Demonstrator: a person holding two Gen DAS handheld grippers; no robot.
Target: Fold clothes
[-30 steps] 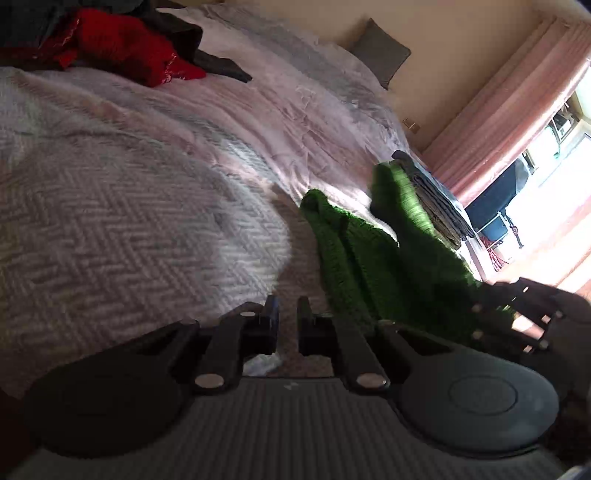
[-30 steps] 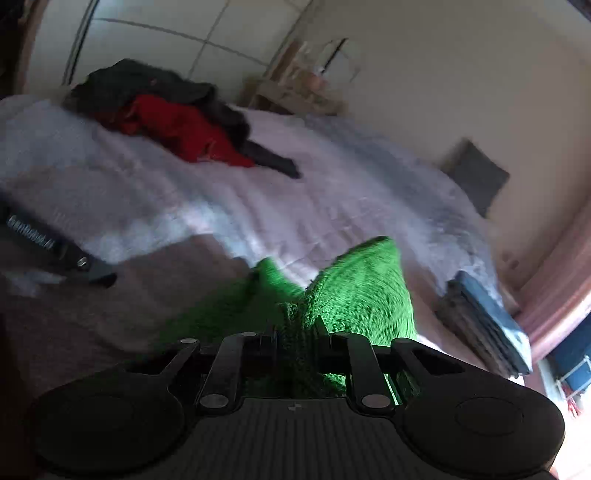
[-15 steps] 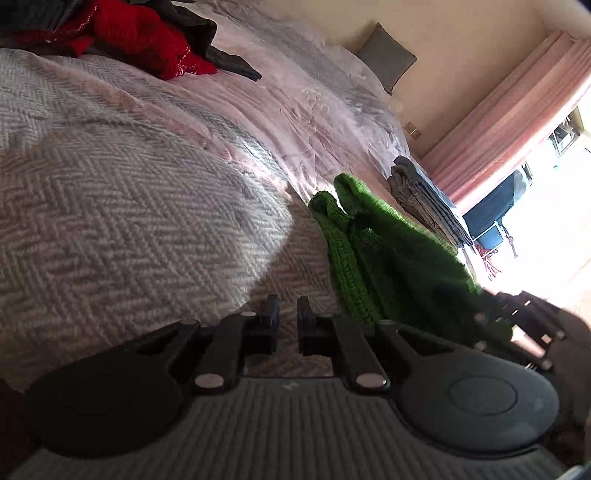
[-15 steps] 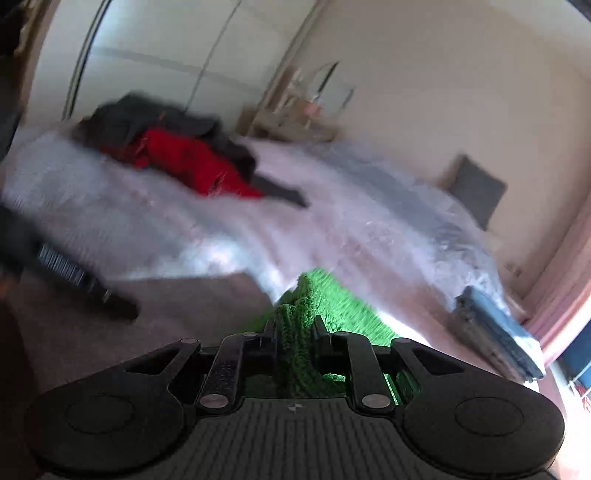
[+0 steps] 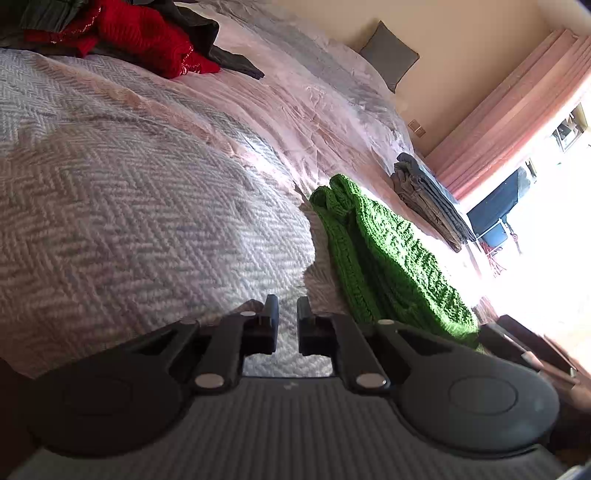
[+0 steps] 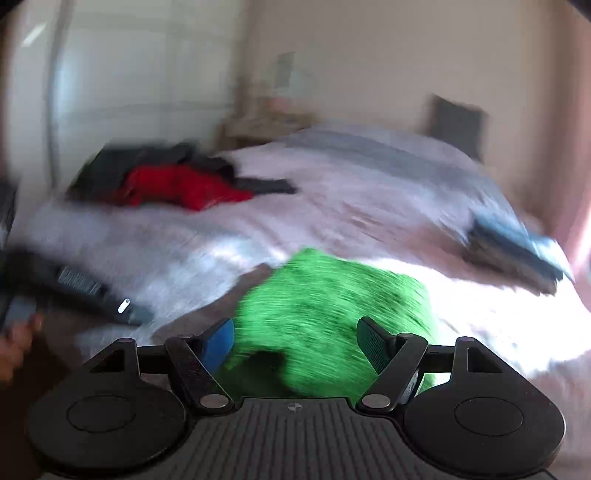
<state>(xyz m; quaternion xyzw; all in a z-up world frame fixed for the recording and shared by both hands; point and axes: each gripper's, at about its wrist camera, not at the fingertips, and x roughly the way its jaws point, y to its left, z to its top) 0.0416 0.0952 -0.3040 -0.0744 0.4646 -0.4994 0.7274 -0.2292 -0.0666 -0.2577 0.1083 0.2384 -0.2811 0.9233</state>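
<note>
Folding on the bed: one knit down, a heap waiting

Covering most of the room, the bed (image 5: 147, 206) is carrying everything. At its far corner the unfolded pile (image 5: 140, 33) is waiting, red jumper on top. Near its window edge a folded stack (image 5: 428, 192) is sitting finished. Just beside that, the green knit (image 5: 388, 251) is lying folded.

The right gripper (image 6: 295, 339) is hanging spread wide over the knit; the left gripper (image 5: 283, 317) is hovering nearly closed, pinching nothing.

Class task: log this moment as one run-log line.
left gripper: nearly shut, empty | right gripper: open, released | green knit sweater: folded on bed
</note>
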